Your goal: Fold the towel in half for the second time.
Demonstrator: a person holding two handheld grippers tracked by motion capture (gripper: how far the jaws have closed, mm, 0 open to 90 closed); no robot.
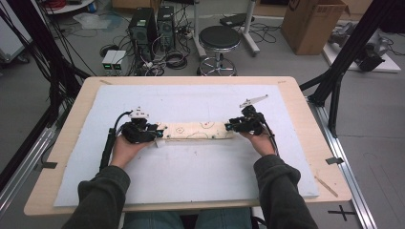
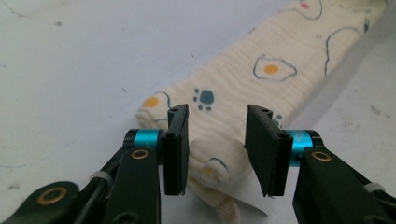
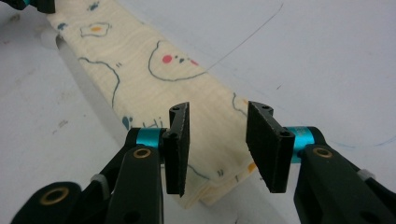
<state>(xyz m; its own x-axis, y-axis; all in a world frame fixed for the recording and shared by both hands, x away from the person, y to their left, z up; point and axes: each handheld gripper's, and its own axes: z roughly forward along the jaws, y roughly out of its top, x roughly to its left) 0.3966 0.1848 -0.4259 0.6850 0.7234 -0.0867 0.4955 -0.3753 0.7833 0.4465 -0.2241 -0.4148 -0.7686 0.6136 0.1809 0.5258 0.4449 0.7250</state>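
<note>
On white mat point(image 1: 191, 162), folded cream printed cloth point(image 1: 196, 130), perhaps creased; both claws spread.

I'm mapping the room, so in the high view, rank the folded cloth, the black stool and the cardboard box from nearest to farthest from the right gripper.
Measured from the right gripper:
1. Folded cloth, on the white mat, its end right at the open jaws.
2. Black stool, on the floor beyond the table's far edge, slightly left.
3. Cardboard box, on the floor at far right, farthest.
</note>
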